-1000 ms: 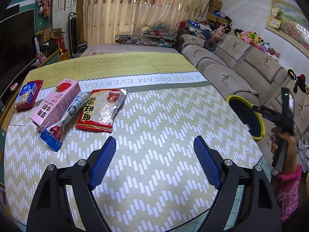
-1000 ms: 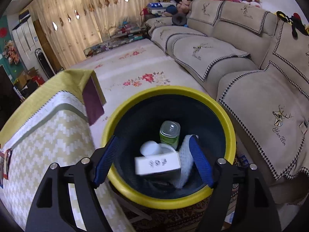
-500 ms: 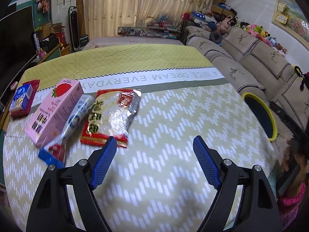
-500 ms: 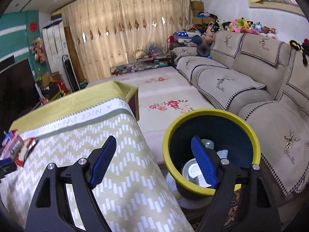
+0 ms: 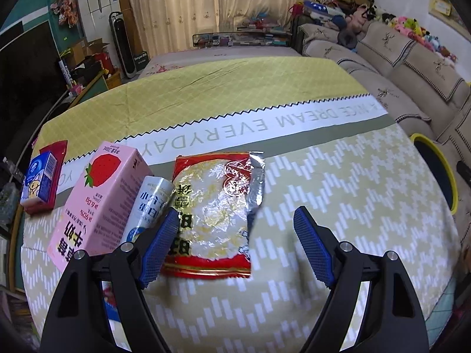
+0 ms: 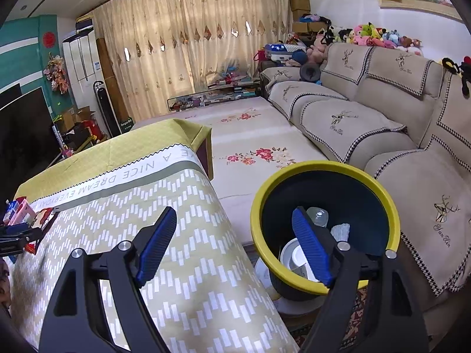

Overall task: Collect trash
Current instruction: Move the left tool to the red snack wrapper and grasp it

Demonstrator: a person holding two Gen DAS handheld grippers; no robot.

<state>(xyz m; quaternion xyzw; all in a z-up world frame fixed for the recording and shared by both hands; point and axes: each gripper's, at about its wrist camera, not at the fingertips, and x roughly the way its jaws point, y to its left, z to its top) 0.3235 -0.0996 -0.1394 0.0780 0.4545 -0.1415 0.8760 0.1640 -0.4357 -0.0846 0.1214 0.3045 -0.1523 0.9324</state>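
left gripper (image 5: 235, 244) spread wide, nothing between its fingers, low over the table (image 5: 338, 194). red snack packet (image 5: 215, 214) lies flat just ahead, its near edge between the blue pads. pink strawberry milk carton (image 5: 100, 203) lies to the left, a white tube wrapper (image 5: 150, 206) wedged between carton and packet. small blue box (image 5: 39, 182) further left on a red wrapper. right gripper (image 6: 234, 242) also wide open and empty, above the table edge. yellow-rimmed bin (image 6: 323, 167) beside the table holds what looks like cups and paper, partly hidden.

Wrapper (image 5: 215, 214) right of carton (image 5: 97, 203)
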